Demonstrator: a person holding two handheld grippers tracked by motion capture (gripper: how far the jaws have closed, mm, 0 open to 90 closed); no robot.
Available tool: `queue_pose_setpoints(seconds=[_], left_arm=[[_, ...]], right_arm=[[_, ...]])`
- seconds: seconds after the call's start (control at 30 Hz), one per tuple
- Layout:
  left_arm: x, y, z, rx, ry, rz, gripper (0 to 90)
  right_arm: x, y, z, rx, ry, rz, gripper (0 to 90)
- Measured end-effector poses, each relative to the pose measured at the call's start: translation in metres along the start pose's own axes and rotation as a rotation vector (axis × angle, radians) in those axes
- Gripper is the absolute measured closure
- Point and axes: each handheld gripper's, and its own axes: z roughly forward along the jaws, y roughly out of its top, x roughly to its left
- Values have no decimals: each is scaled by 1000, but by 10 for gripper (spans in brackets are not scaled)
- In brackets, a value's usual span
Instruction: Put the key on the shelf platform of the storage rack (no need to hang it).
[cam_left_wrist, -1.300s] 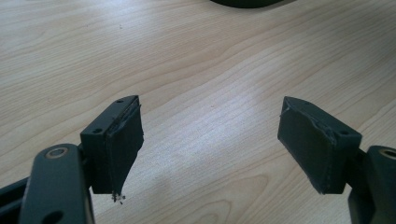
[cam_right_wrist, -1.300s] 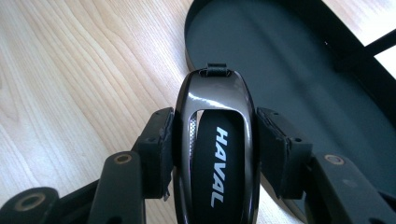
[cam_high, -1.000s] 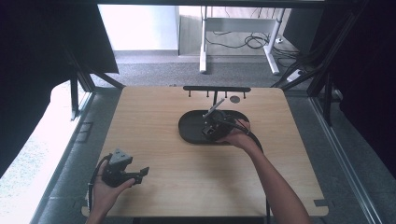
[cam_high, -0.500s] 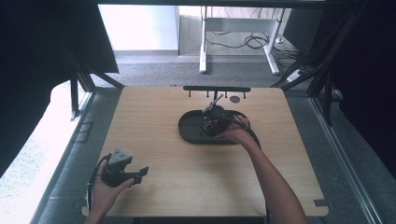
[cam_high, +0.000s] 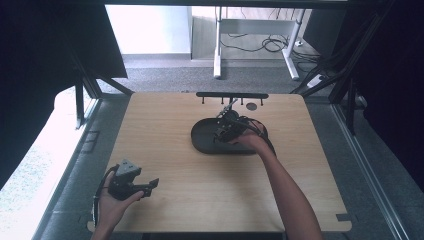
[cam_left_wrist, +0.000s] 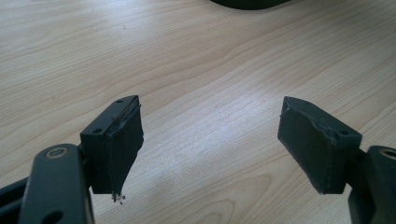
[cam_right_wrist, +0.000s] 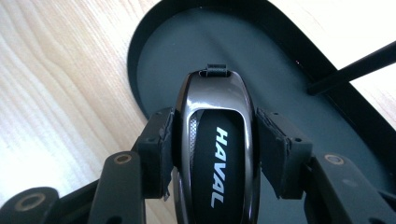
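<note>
A glossy dark car key fob (cam_right_wrist: 215, 140) marked HAVAL sits between the pads of my right gripper (cam_right_wrist: 215, 147), which is shut on its two sides. The fob hangs over a black oval tray (cam_right_wrist: 154, 60), near the tray's left end in the right gripper view. From above, the right gripper (cam_high: 226, 129) is over the middle of the tray (cam_high: 202, 140). My left gripper (cam_high: 150, 186) rests near the table's front left corner with its jaws wide apart. Between its fingertips (cam_left_wrist: 119, 140) there is only bare wood.
A black rack with small hooks (cam_high: 232, 95) stands at the table's far edge, with a small dark round thing (cam_high: 251, 106) beside it. The right gripper's cable (cam_high: 265, 135) loops over the tray's right end. A thin black rod (cam_right_wrist: 355, 65) crosses the tray's rim in the right gripper view.
The right hand has carried the fob a little toward the far side and lower over the tray. The left hand has kept still.
</note>
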Motion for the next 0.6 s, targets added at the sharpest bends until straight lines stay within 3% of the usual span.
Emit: queue_pose_setpoints(seconds=[0.3,0.6], left_arm=[[1,0,0,-2,2,-6,224],[0,0,0,0,0,-1,224]], right_arm=[[-5,3,20,5,6,-3,491],[-12,-5,26,28,-1,10,490]])
